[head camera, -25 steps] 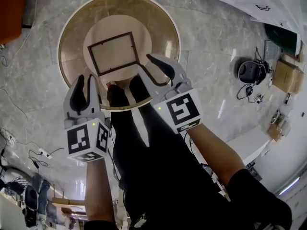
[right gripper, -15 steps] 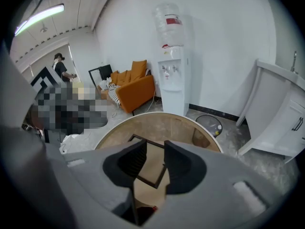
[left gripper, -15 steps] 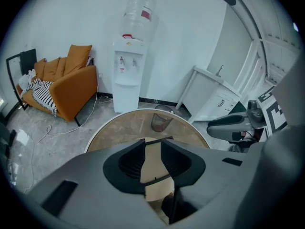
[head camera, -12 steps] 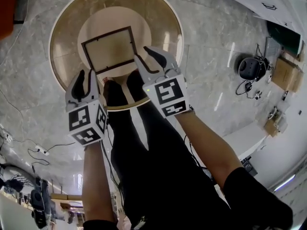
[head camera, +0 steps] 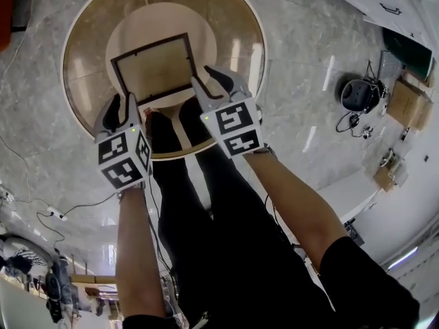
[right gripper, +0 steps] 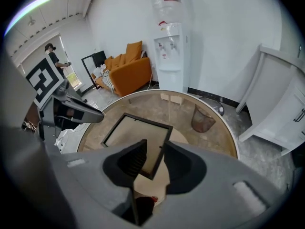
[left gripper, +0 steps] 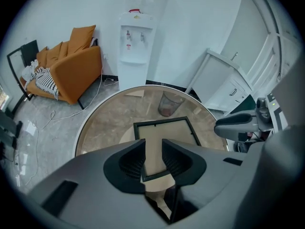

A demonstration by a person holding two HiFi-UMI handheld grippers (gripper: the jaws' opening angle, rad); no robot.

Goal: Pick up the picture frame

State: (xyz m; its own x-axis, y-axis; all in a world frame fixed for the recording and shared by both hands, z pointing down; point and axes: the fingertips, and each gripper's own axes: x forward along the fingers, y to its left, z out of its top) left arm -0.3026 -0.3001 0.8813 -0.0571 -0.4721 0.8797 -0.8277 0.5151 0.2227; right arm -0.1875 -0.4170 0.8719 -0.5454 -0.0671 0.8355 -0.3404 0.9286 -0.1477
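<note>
Picture frame, flat on counter: likely light, stiff, fragile; pinch near corners. Left tongs just opening, right tongs spread; both empty.

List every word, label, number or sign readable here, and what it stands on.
No text is readable.
Red label on the water dispenser bottle: too blurred to read.
Cubes of the left gripper and right gripper: black-and-white square markers, no words.
</note>
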